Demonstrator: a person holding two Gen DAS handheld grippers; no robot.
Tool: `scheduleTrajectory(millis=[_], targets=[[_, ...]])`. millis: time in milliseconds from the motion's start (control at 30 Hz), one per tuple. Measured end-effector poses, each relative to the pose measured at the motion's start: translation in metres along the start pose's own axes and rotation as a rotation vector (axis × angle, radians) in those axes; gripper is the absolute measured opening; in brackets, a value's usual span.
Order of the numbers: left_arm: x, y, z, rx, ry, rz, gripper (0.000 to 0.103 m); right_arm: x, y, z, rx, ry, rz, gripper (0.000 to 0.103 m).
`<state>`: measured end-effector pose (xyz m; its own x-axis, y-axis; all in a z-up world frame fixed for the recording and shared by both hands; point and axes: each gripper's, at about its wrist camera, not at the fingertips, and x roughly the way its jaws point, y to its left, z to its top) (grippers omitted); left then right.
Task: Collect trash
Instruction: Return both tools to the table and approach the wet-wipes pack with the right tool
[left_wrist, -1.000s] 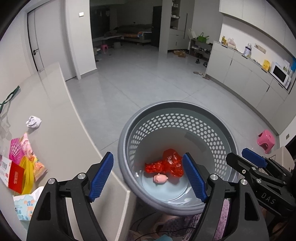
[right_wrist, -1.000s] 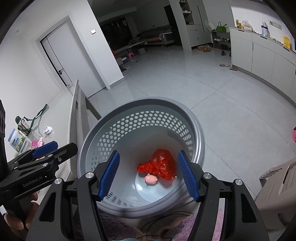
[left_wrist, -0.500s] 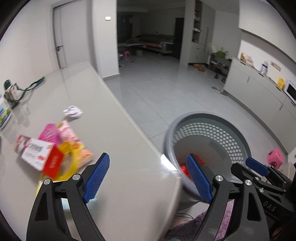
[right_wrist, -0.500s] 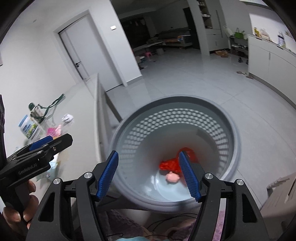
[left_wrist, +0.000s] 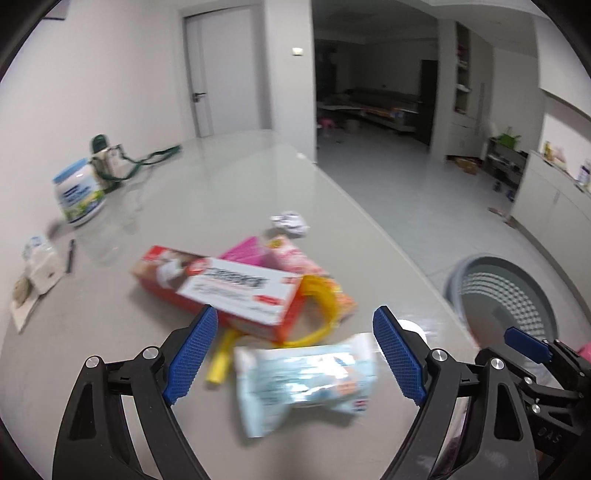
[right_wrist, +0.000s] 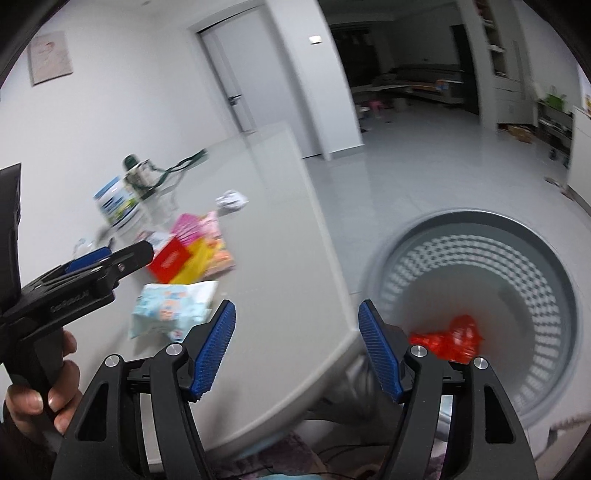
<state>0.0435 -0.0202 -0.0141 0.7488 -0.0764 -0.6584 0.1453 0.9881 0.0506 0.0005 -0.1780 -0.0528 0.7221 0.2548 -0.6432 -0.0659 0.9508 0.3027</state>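
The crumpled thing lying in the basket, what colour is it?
Bright red. The crumpled wrapper in the grey perforated basket shows best in the right wrist view.

Support surfaces: grey table (left_wrist: 229, 177) and tiled floor (right_wrist: 424, 170).
On the table: light-blue tissue pack (left_wrist: 303, 380), red-and-white box (left_wrist: 221, 288), pink packets (left_wrist: 284, 254), yellow ring (left_wrist: 321, 314), crumpled paper (left_wrist: 290, 222), white tub (left_wrist: 77, 195). On the floor just beside the table edge: perforated grey basket (right_wrist: 546, 302).
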Motion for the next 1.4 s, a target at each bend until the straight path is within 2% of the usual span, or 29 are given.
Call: scheduleTrajectory(millis=[500,700,967,1200,1400], targets=[[-0.008,0.073,-0.018,-0.122,0.02,0.129,0.086,0.035,0.06,0.012,-0.177,0.054,0.114,0.068],[-0.008,0.094,-0.024,-0.163,0.034,0.167,0.086,0.05,0.084,0.012,-0.31,0.094,0.136,0.068],[-0.012,0.118,-0.028,-0.223,0.033,0.207,0.086,0.065,0.111,0.017,-0.485,0.14,0.211,0.071],[-0.011,0.132,-0.028,-0.254,0.038,0.223,0.086,0.082,0.113,0.023,-0.492,0.206,0.269,0.072],[-0.01,0.144,-0.029,-0.277,0.041,0.236,0.086,0.076,0.12,0.008,-0.506,0.263,0.292,0.072]])
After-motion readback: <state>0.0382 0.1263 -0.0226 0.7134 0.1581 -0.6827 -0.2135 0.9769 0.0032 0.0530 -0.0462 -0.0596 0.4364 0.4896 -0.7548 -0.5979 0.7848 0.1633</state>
